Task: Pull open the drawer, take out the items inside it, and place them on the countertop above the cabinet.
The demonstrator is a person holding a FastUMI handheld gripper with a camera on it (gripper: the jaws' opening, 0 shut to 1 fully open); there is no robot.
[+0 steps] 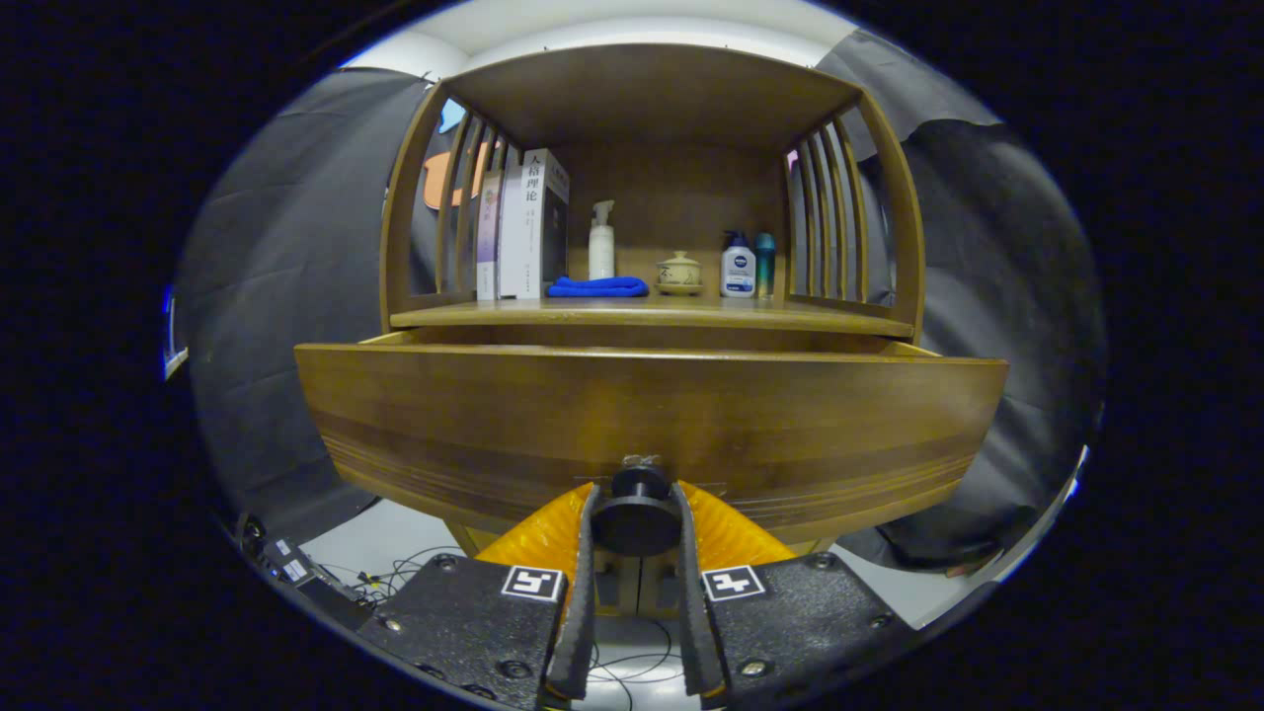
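A: How far is the drawer (647, 415) judged to be?

B: Pulled partly out below the countertop (652, 314). Its round dark knob (637, 512), at the front's lower edge, is pinched by the gripper (637, 528). The inside is hidden; nothing is taken out yet.

A: Materials?

B: Grained, varnished wood. Books (518, 227), a folded blue cloth (597, 286) and bottles (739, 265) are kept near the countertop's back edge.

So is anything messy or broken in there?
Nothing stands out. The drawer is pulled out level, with the gripper shut on its knob. On the shelf above, the books, bottles and folded blue cloth sit tidy.
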